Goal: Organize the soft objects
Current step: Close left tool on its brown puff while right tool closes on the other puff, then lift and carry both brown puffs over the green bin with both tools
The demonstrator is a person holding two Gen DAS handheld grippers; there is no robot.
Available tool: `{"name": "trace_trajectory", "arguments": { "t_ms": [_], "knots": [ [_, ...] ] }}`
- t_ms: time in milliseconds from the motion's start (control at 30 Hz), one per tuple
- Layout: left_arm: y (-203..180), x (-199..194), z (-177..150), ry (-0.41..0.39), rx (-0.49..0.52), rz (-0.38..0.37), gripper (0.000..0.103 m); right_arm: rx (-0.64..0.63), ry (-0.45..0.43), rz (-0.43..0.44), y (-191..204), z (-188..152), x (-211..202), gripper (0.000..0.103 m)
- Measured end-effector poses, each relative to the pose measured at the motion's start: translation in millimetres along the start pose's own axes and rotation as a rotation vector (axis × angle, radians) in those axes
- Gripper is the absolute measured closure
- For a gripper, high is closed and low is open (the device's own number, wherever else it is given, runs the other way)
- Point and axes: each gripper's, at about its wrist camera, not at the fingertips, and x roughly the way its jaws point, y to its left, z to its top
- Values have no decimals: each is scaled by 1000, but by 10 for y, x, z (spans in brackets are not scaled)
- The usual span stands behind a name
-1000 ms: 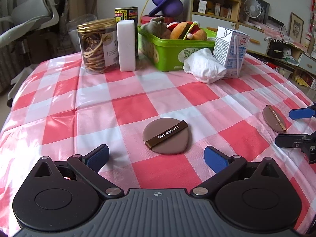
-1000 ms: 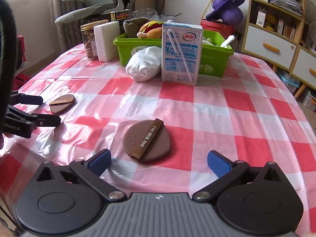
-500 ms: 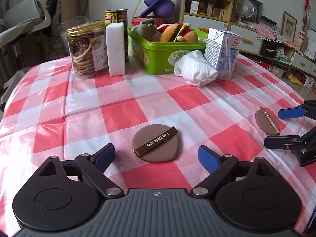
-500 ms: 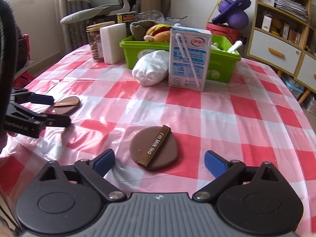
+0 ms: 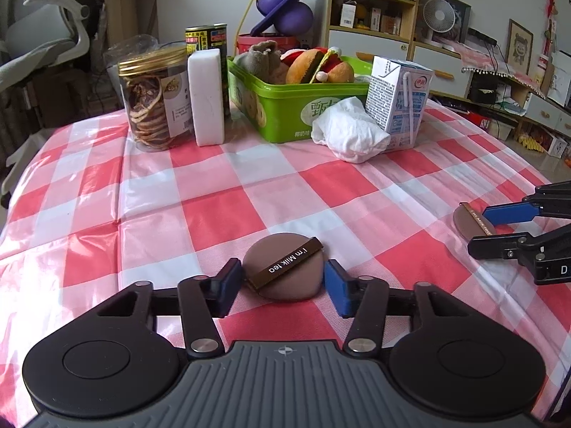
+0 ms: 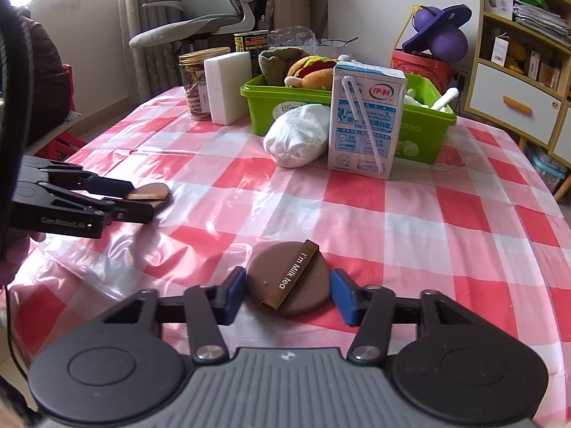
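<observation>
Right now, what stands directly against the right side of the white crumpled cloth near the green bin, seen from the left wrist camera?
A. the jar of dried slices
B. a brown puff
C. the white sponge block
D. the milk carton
D: the milk carton stands touching the white crumpled cloth, both in front of the green bin.

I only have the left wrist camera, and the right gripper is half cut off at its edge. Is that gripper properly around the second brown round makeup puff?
Observer: Yes. In the right wrist view the right gripper is open, and the brown round makeup puff lies flat on the red-and-white checked tablecloth between its fingers.
Operator: Are the pads touching it?
Observer: One blue pad seems to meet the puff's edge. The other seems just short of it.
Operator: Anything at the far end of the green plastic bin?
Observer: Yes, the green plastic bin holds a white bone-shaped toy there.
</observation>
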Motion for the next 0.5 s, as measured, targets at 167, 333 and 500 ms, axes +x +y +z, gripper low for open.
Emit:
{"name": "trace_trajectory", "arguments": {
  "t_ms": [167,333,500],
  "knots": [
    [-11,-5,18,2,1,-4,53,-5,-1,23,16,14,-13,78],
    [-31,-28,48,-6,2,-9,53,6,-11,25,2,46,-35,78],
    [-62,-42,79,-11,9,-12,53,28,-13,11,-49,80,-38,78]
  ]
}}
